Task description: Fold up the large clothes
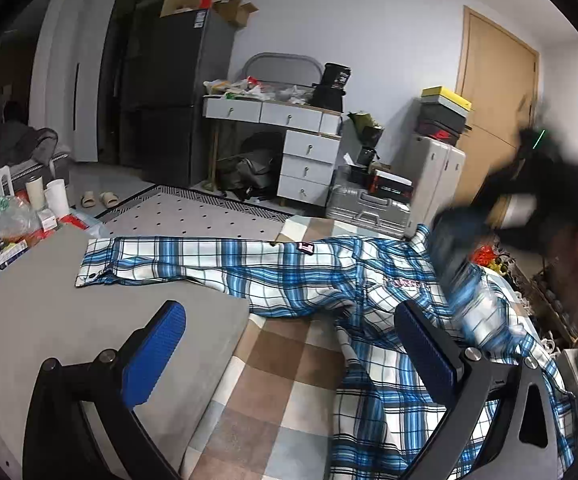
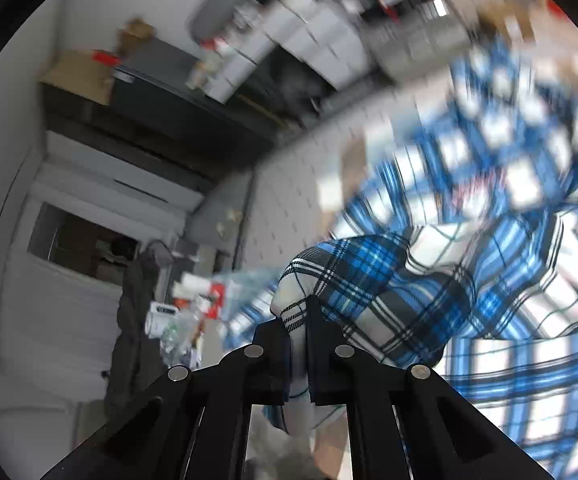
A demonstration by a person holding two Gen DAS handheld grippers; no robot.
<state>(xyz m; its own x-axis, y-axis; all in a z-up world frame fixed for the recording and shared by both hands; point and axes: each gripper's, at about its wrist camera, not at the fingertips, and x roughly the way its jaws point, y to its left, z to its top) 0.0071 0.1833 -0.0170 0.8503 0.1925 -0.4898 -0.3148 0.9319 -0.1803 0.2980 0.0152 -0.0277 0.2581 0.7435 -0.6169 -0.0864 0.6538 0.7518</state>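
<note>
Evidently early in the fold. The plaid shirt (image 1: pixel 289 276) lies mostly spread over a checked blanket (image 1: pixel 273 380) and a grey mat (image 1: pixel 49 320), one sleeve (image 1: pixel 137 260) stretched flat toward the left, no completed fold visible. Right tool (image 2: pixel 299 320): jaws narrow, pinching a bunch of the shirt's fabric, lifted and blurred in both views. Left tool (image 1: pixel 289 356): jaws wide, holding nothing, hanging above the shirt's lower part. Judged remaining: both sleeves in, body folded, nearly all of the work.
</note>
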